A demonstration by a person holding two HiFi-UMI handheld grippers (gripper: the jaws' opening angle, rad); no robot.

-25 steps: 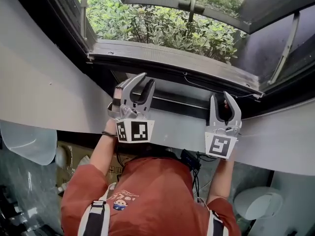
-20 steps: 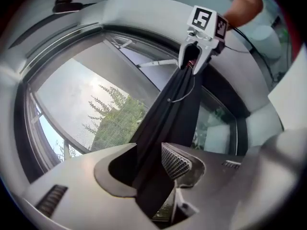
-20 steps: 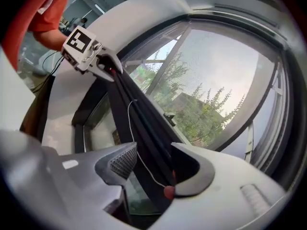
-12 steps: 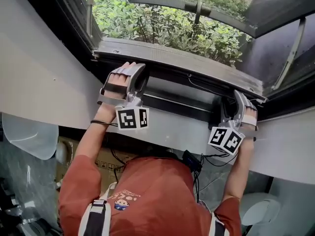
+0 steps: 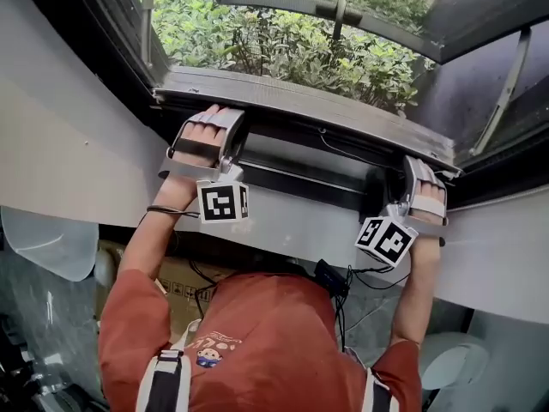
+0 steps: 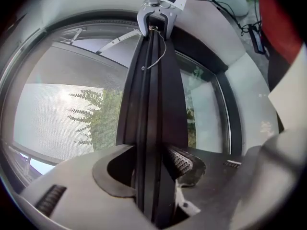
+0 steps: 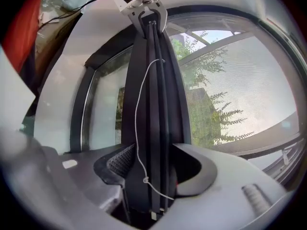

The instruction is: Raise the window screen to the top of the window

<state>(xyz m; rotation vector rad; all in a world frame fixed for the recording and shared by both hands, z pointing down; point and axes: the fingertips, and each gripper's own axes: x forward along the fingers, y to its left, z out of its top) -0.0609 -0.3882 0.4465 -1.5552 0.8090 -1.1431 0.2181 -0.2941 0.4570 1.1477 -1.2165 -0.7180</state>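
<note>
head view, looking steeply down: a person [image 5: 257, 333] in red stands at an open window with both arms raised and a gripper in each hand. a long grey-topped bar [image 5: 300, 108] runs across the middle of the frame, from upper left down to the right. it sits just above the window's dark lower frame [image 5: 309, 177], with green bushes [image 5: 257, 45] beyond it.

the left gripper [image 5: 213, 120] is at the bar's left end, left of centre. the right gripper [image 5: 419, 168] is at the bar's right end, near the right edge.

the bar is the bottom edge of the screen [image 6: 53, 119], whose pale mesh fills the left of the left gripper view and the right of the right gripper view.

in each gripper view the black bar rises from between the jaws to the top of the frame, where the other gripper sits at its far end. both grippers' jaws have just been opening. they stand spread wide, one on each side of the bar, not clamped on it.

a thin white cord [image 7: 138, 128] hangs along the bar in the right gripper view.
</note>
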